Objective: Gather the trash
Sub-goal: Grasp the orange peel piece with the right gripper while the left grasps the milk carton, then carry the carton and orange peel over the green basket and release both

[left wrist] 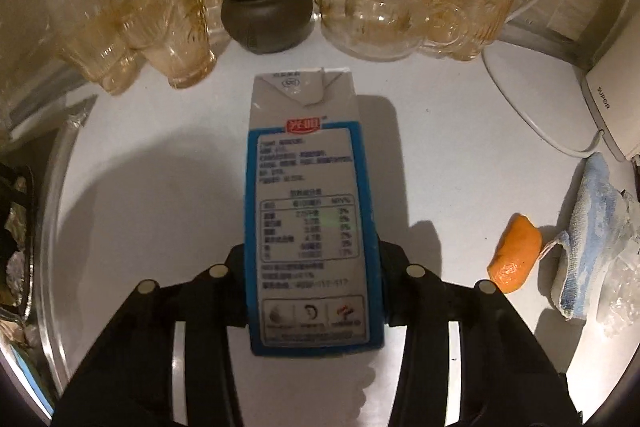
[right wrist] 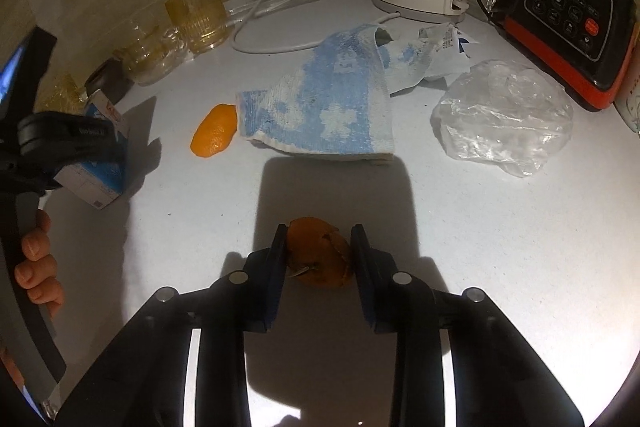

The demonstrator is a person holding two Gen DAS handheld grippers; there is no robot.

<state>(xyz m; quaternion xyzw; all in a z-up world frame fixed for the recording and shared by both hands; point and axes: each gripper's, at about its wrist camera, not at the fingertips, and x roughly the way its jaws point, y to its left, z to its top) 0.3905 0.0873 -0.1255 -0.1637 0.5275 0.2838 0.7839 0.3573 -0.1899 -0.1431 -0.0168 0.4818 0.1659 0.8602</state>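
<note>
Your left tongs (left wrist: 314, 263) clamp the blue-and-white cardboard milk carton (left wrist: 308, 207) low on its sides; light and crushable, so squeeze gently. Your right tongs (right wrist: 318, 247) pinch a curled orange peel (right wrist: 320, 253) on the white desk (right wrist: 460, 247); it looks soft and slippery.

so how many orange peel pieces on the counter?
2. One orange peel sits between the right gripper's fingers; another peel piece lies beside the blue-and-white cloth, touching its corner. More could be hidden under the cloth.
</note>
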